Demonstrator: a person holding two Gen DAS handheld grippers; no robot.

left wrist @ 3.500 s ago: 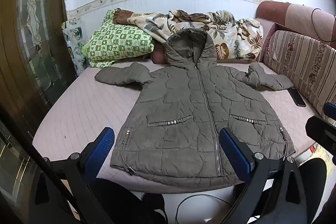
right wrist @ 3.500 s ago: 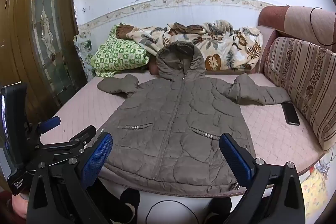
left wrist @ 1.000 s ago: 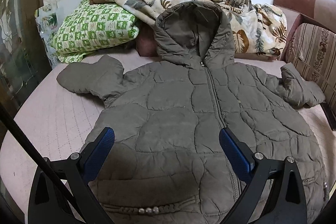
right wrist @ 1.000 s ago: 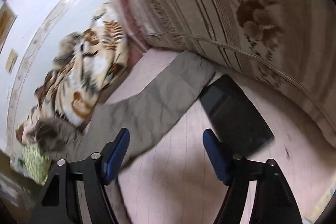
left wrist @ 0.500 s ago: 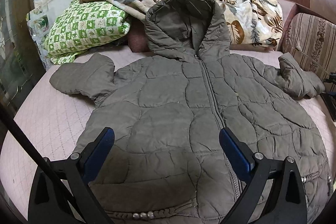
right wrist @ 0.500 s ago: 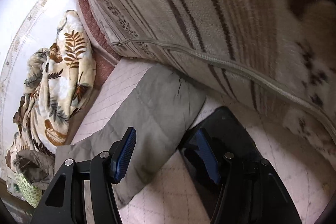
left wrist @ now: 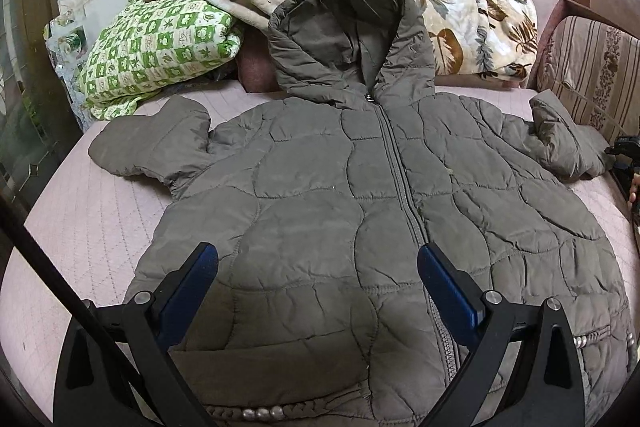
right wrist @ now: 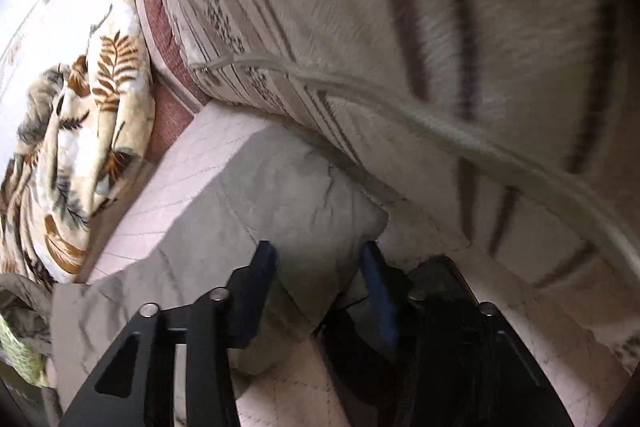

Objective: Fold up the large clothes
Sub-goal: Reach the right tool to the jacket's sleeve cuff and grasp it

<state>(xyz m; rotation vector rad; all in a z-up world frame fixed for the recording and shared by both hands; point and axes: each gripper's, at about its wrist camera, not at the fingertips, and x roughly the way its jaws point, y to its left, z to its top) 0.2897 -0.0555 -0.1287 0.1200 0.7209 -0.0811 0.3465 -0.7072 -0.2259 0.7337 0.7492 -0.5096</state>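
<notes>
Olive quilted jacket (left wrist: pixel 360 211) lies flat, frame centre, on pink bed (left wrist: pixel 80 211). Left gripper (left wrist: pixel 316 279) spread wide, holding nothing. Right gripper (right wrist: pixel 316 267) straddles sleeve cuff (right wrist: pixel 304 187) lower centre, jaws not clamped. Step: sleeve grab. Next: pinch cuff, avoid phone (right wrist: pixel 444 279) alongside.

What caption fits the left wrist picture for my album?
Open left gripper hovers over a zipped grey-green hooded jacket spread flat on a pink bed, ready for folding.
</notes>
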